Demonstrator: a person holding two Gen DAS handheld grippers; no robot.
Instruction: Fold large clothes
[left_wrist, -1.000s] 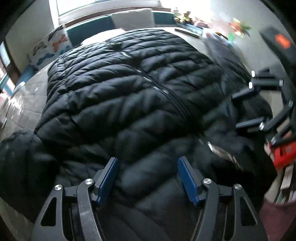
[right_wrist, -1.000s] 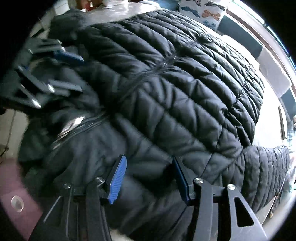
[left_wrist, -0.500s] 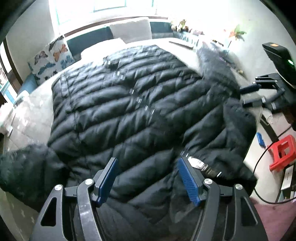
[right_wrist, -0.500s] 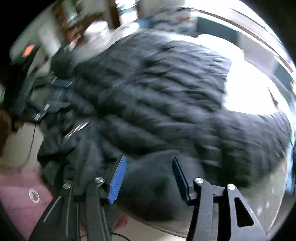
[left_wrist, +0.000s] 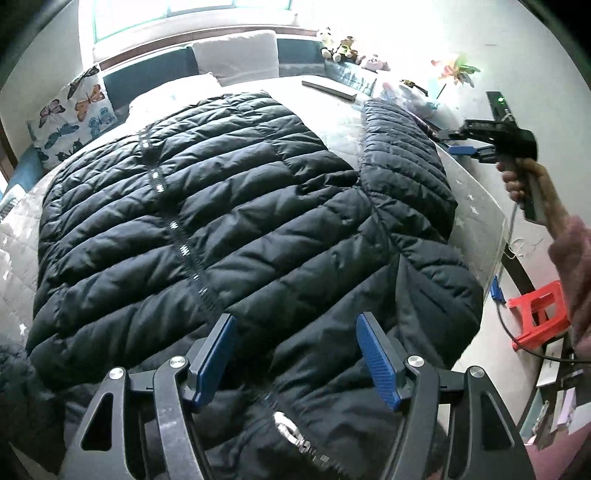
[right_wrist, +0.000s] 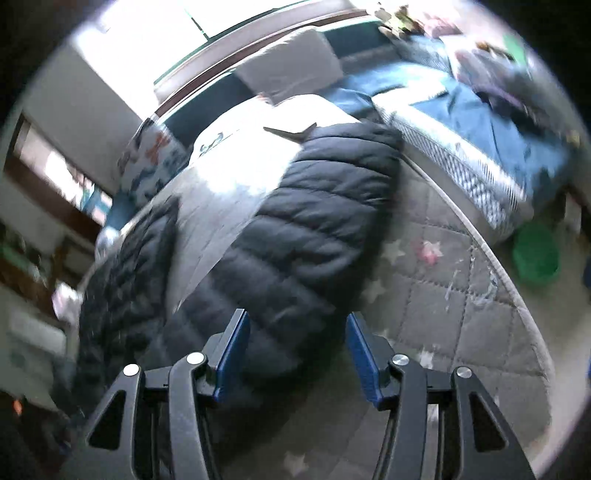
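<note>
A large black puffer jacket (left_wrist: 221, 221) lies spread on the bed, front up, its zip running down the middle. My left gripper (left_wrist: 295, 317) hovers open above the jacket's near end, just beyond the metal zip pull (left_wrist: 288, 430), with nothing pinched. The jacket's right sleeve (left_wrist: 402, 147) stretches out toward the far right edge of the bed. In the left wrist view a hand in a pink sleeve holds my right gripper (left_wrist: 452, 142) past that sleeve. In the blurred right wrist view my right gripper (right_wrist: 295, 314) is open over the sleeve (right_wrist: 295, 229), pads apart.
The bed has a grey quilted cover with stars (right_wrist: 443, 295). A butterfly pillow (left_wrist: 74, 118) and a white pillow (left_wrist: 236, 55) lie at its head, a flat book (left_wrist: 328, 88) at far right. On the floor stand a red stool (left_wrist: 539, 317) and a green basin (right_wrist: 535, 254).
My left gripper has drawn back and up, so more of the jacket shows. My right gripper has swung away from the jacket's body to the sleeve at the bed's edge and rolled.
</note>
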